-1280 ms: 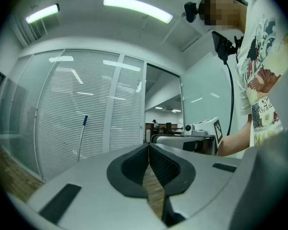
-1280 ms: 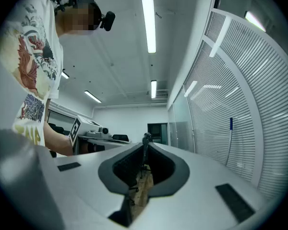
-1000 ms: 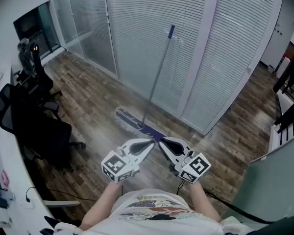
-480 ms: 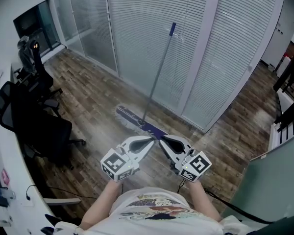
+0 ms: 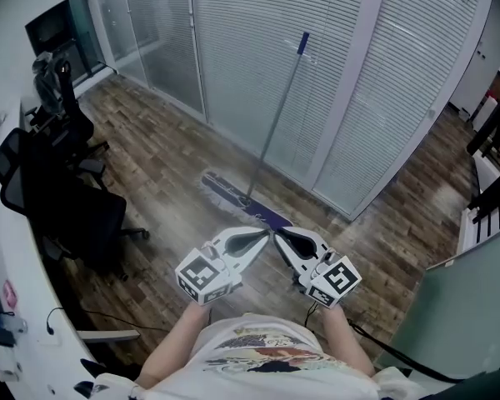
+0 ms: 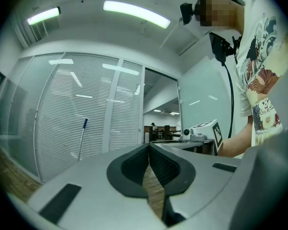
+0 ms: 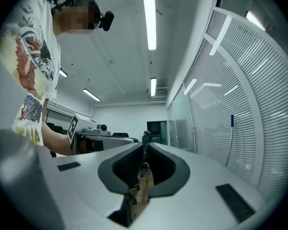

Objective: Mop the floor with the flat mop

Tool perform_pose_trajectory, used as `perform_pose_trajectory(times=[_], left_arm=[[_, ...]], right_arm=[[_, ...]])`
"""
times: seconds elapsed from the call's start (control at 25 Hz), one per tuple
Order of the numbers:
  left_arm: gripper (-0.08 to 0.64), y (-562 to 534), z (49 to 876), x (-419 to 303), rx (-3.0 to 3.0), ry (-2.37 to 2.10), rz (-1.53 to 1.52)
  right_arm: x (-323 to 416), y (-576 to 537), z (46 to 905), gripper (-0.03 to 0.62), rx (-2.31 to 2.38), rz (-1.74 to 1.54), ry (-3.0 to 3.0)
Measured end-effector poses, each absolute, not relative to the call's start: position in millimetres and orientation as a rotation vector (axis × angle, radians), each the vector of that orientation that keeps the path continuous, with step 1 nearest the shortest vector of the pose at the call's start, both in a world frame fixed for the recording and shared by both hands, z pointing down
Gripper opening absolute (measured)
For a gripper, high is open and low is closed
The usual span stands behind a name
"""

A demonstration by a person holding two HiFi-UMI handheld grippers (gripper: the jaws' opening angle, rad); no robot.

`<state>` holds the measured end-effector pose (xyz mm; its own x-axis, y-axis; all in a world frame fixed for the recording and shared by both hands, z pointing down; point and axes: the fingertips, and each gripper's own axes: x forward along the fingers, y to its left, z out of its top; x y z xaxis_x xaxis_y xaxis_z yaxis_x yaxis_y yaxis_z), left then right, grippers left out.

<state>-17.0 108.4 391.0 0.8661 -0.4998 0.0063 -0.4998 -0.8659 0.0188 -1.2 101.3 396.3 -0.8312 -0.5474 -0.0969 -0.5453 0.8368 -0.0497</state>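
The flat mop stands on its own, its grey pole [image 5: 275, 123] leaning on the blinds wall, blue grip on top. Its purple head [image 5: 237, 202] lies flat on the wood floor. The pole also shows in the left gripper view [image 6: 81, 140] and the right gripper view [image 7: 230, 145]. My left gripper [image 5: 264, 235] and right gripper [image 5: 277, 234] are held side by side, tips almost meeting, just short of the mop head in the head view. Both are shut with nothing between the jaws, as seen up close on the left gripper [image 6: 149, 148] and right gripper [image 7: 145, 146].
Black office chairs [image 5: 62, 202] and a white desk [image 5: 12, 273] line the left side. A glass wall with blinds [image 5: 383, 73] runs behind the mop. A green partition [image 5: 471, 307] and a floor cable [image 5: 400, 358] are at the lower right, dark furniture [image 5: 493, 144] at the far right.
Both grippers have edged slightly forward toward the mop head, still shut and empty. The mop stays leaning on the wall.
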Motion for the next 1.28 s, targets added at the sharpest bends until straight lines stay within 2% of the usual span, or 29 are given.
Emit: perform_pose_trajectory(times=[0.8,1.28], left_arm=[[0.012,114.5,393.6,-65.9,2.998,-0.834,-0.069],[0.012,72.2,397.6,-74.2,2.985,-0.878,-0.057]], right_arm=[[-41.5,105.8,398.4,0.041,-0.932,0.009,2.951],[-57.8,65.0,408.4,0.041,-0.876,-0.019,3.006]])
